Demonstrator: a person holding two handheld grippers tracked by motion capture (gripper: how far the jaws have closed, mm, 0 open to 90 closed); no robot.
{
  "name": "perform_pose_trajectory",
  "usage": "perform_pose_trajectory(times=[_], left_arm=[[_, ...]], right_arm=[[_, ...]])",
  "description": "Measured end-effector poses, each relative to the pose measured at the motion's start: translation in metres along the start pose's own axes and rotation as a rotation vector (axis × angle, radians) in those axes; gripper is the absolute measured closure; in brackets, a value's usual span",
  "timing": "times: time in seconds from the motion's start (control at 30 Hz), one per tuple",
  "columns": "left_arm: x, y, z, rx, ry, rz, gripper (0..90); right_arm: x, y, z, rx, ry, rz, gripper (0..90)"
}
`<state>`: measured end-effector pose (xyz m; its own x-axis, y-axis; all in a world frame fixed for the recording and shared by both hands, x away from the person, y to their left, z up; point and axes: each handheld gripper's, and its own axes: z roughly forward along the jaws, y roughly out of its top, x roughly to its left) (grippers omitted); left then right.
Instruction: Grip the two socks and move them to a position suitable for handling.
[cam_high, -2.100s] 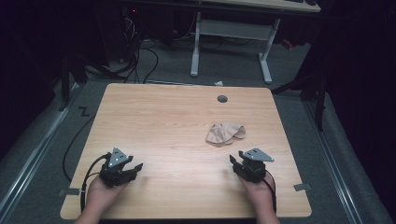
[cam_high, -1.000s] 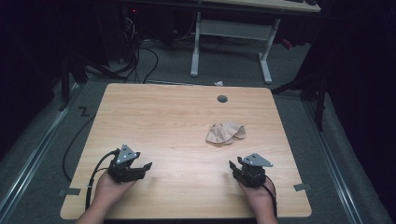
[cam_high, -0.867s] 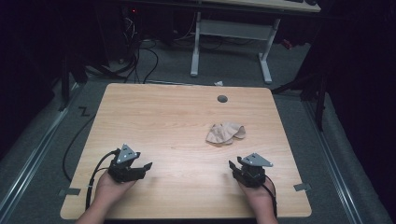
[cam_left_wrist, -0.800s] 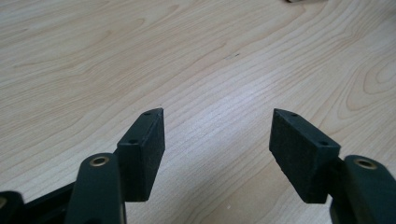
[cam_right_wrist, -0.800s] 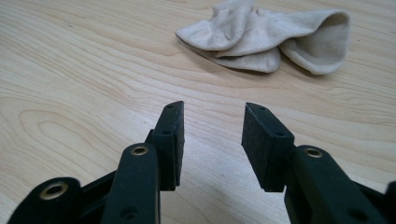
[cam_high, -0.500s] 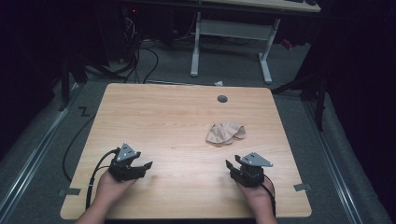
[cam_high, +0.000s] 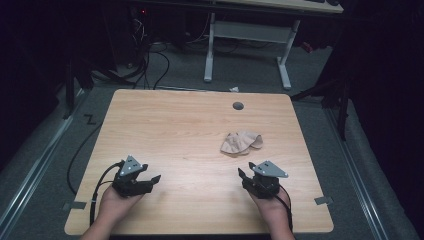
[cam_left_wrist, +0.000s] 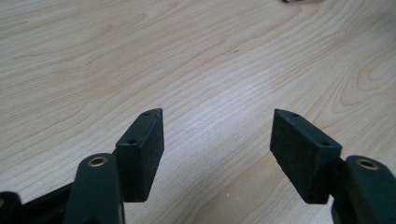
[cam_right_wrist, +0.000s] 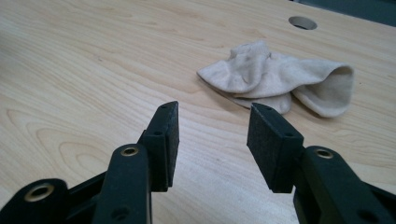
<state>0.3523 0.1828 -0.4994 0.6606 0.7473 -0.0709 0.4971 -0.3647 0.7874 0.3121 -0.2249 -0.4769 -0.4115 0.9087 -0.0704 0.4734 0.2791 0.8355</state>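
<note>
High view: your left gripper (cam_high: 150, 181) sits near the table's (cam_high: 165, 125) front left corner, held in your left hand (cam_high: 116, 204), its cable looping back off the front edge. Your right gripper (cam_high: 244, 176) sits near the front right, held in your right hand (cam_high: 272, 209) and aimed up the table toward the sock (cam_high: 241, 143). The sock, a crumpled beige piece, lies on the right half of the table, just beyond the right gripper and apart from it. A round hole (cam_high: 238, 105) in the tabletop lies farther back, near the far edge.

Left gripper view: your left gripper (cam_left_wrist: 217, 140) has its jaws wide apart, with bare wood grain between them and nothing held.

Right gripper view: your right gripper (cam_right_wrist: 212, 140) has its jaws apart, having just been opening, with bare wood between them. The sock (cam_right_wrist: 280, 79) lies ahead of the tips and slightly to their right, folded over itself, its open cuff at the right end; the pads do not touch it. The hole (cam_right_wrist: 302, 22) shows beyond the sock, at the top of this view.
</note>
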Motion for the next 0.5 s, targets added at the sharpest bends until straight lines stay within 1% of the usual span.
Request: perform_pose_trajectory(times=[0.03,0.1,0.13,0.17,0.2,0.23,0.37,0.4,0.5], left_arm=[[0.001,0.001,0.001,-0.003,-0.003,-0.008,35.8],[0.002,0.001,0.004,0.003,-0.007,-0.014,35.8],[0.002,0.001,0.005,0.007,-0.006,-0.010,35.8],[0.000,0.002,0.008,0.018,-0.006,-0.001,35.8],[0.000,0.002,0.008,0.018,-0.006,-0.001,35.8],[-0.002,0.002,0.008,0.017,-0.006,0.004,35.7],[-0.004,0.004,0.008,0.008,-0.012,0.004,35.7],[-0.004,0.004,0.008,0.003,-0.013,0.004,35.7],[-0.003,0.006,0.009,-0.003,-0.017,-0.007,35.7]], right_arm=[[-0.001,0.003,0.001,0.000,-0.011,-0.002,54.4],[-0.001,0.005,0.001,0.000,-0.017,-0.006,54.5],[-0.001,0.007,0.000,-0.002,-0.023,-0.012,54.3],[-0.001,0.010,-0.001,-0.007,-0.028,-0.007,53.5],[-0.001,0.010,-0.001,-0.007,-0.028,-0.007,53.5],[-0.002,0.013,0.000,-0.007,-0.017,-0.005,52.7],[-0.002,0.016,0.001,0.007,-0.018,0.008,52.6],[-0.003,0.019,0.003,0.018,-0.014,0.008,52.0],[-0.007,0.025,0.007,0.021,-0.012,0.013,52.0]])
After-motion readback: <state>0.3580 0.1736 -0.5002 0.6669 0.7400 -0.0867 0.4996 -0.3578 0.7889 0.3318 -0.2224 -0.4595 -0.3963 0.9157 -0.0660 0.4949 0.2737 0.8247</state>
